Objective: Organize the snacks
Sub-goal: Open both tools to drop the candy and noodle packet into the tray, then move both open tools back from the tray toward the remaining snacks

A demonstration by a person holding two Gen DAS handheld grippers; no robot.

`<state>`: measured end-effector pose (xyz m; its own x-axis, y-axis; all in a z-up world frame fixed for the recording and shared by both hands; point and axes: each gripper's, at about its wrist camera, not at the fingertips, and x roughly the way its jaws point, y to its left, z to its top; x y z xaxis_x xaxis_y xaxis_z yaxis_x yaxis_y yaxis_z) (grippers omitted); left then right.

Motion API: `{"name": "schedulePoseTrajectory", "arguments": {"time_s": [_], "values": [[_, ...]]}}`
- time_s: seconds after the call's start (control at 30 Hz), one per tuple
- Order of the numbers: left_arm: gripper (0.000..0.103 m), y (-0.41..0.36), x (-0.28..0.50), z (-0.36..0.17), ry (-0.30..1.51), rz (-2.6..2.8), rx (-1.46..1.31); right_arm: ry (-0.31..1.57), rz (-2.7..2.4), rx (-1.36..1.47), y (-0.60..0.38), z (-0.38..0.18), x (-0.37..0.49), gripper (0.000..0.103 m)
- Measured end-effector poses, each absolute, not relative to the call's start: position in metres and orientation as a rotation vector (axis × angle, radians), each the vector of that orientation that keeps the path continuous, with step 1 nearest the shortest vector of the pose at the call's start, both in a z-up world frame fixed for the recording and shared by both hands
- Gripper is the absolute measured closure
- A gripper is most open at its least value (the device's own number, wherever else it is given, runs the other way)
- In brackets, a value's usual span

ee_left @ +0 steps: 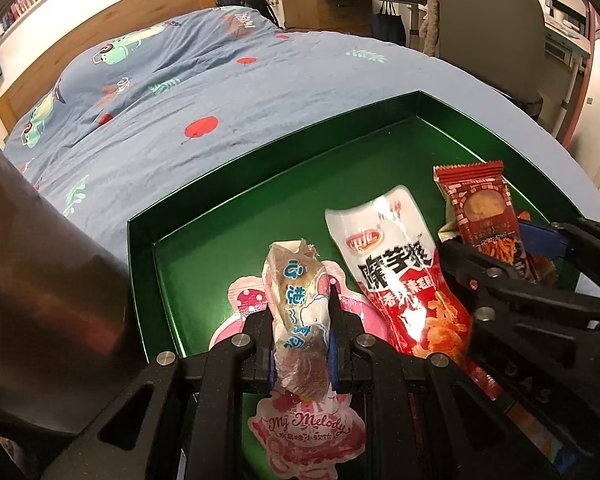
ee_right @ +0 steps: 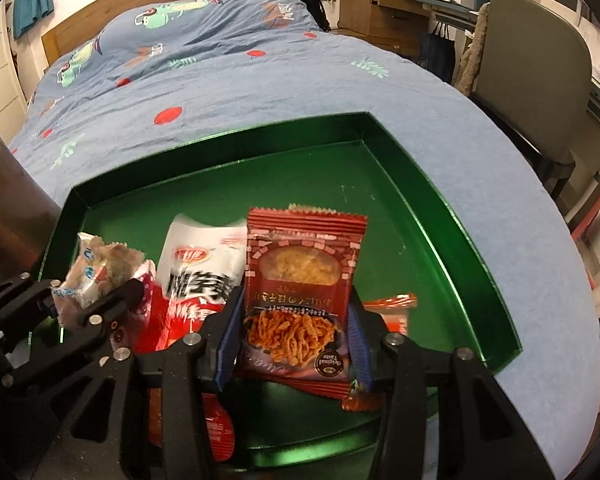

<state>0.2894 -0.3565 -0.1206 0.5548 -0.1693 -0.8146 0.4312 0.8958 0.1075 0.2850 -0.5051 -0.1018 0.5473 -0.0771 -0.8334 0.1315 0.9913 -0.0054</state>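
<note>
A green tray (ee_left: 283,160) (ee_right: 340,176) lies on the bed. My left gripper (ee_left: 302,320) (ee_right: 87,300) is shut on a clear-wrapped pastry with blue print (ee_left: 295,280) (ee_right: 95,264), held just above a pink My Melody candy pack (ee_left: 308,436) that lies in the tray. Beside it a white-and-red pouch (ee_left: 392,256) (ee_right: 199,260) rests flat on the tray floor. To the right, my right gripper (ee_right: 295,312) (ee_left: 500,248) has its blue pads against both edges of a dark red noodle-snack packet (ee_right: 304,256) (ee_left: 480,204), which stands upright. An orange packet (ee_right: 392,308) lies behind it.
The bed's blue printed duvet (ee_left: 179,80) (ee_right: 219,64) spreads beyond the tray. A grey-green chair (ee_left: 492,28) (ee_right: 532,80) and a wooden drawer unit (ee_left: 324,0) stand past the bed. A dark brown shiny surface (ee_left: 39,280) crowds the left. The tray's far half is bare.
</note>
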Motion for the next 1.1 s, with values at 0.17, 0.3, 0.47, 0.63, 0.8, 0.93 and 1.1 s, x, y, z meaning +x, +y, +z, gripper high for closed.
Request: {"name": "schedulePoseTrajectory", "arguments": {"time_s": [0.17,0.3,0.47,0.63,0.8,0.93,1.1], "values": [[0.087,-0.357,0.291,-0.121,0.921,-0.355,0.314,0.979,-0.124,0.069,-0.506,-0.105,0.285,0.054],[0.084,-0.357,0.291,-0.121,0.923,-0.351,0.313,0.981,-0.128,0.060,-0.505,-0.106,0.285,0.053],[0.077,-0.357,0.290,-0.120,0.918,-0.343,0.325,0.984,-0.133,0.055,-0.504,-0.106,0.284,0.053],[0.066,-0.356,0.288,-0.119,0.928,-0.348,0.315,0.988,-0.151,0.041,-0.504,-0.103,0.282,0.038],[0.063,-0.357,0.284,-0.117,0.929,-0.358,0.320,0.973,-0.160,0.041,-0.508,-0.095,0.278,0.034],[0.062,-0.356,0.279,-0.111,0.924,-0.365,0.318,0.970,-0.160,0.039,-0.510,-0.087,0.275,0.032],[0.062,-0.351,0.274,-0.101,0.916,-0.372,0.308,0.954,-0.172,0.037,-0.512,-0.072,0.266,0.032]]}}
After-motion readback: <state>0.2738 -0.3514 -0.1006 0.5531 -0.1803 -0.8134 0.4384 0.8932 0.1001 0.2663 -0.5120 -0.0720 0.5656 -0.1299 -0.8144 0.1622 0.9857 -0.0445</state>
